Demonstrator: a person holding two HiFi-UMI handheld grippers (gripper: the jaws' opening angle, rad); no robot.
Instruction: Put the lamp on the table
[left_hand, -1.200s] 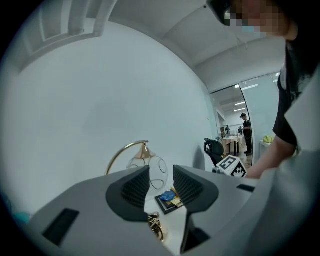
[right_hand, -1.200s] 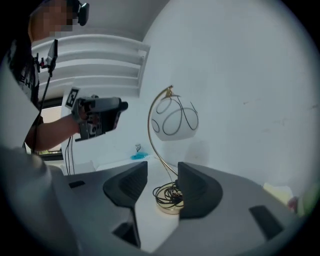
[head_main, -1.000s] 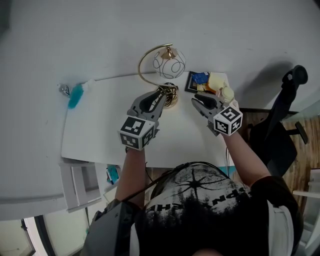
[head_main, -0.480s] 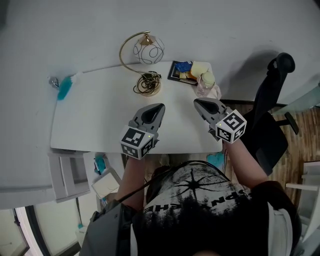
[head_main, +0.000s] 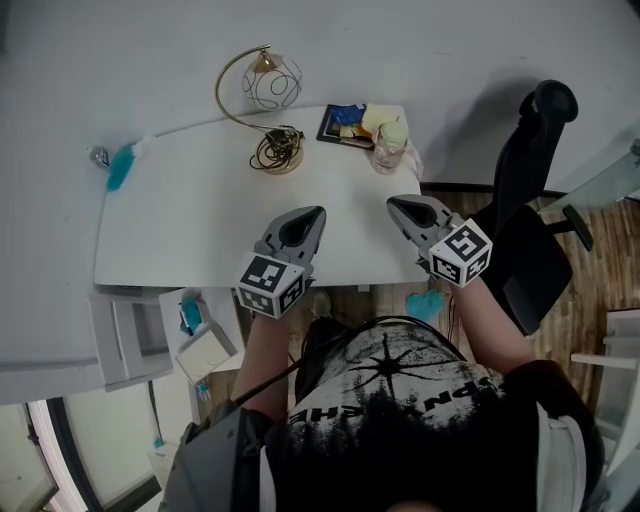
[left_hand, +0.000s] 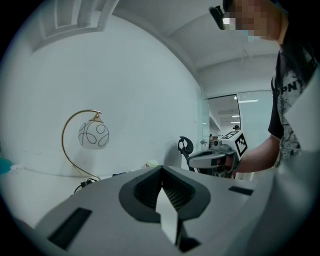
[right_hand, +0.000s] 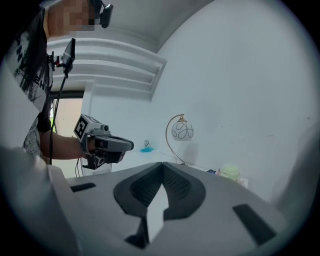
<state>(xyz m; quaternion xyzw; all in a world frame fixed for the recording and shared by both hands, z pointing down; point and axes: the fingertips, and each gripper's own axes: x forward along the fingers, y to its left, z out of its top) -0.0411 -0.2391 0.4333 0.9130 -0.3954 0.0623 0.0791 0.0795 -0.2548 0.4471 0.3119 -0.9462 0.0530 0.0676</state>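
The lamp (head_main: 270, 85), a gold arched stem with a round white globe and a coiled cord at its base, stands upright at the far edge of the white table (head_main: 190, 230). My left gripper (head_main: 312, 213) hovers over the table's near edge, well short of the lamp, shut and empty. To its right, my right gripper (head_main: 395, 205) is also shut with nothing in it. In the left gripper view the lamp (left_hand: 93, 135) stands far left beyond the closed left gripper (left_hand: 161, 172). The right gripper view shows the lamp (right_hand: 182, 131) past the closed right gripper (right_hand: 162, 167).
A teal brush (head_main: 120, 168) lies at the table's far left corner. A dark tray with yellow items (head_main: 345, 122) and a small jar (head_main: 388, 145) sit at the far right corner. A black office chair (head_main: 530, 200) stands to the right, and a white shelf unit (head_main: 135, 335) at lower left.
Both grippers have drawn back from the lamp toward the near table edge and their jaws have closed. The lamp stays standing on the table.
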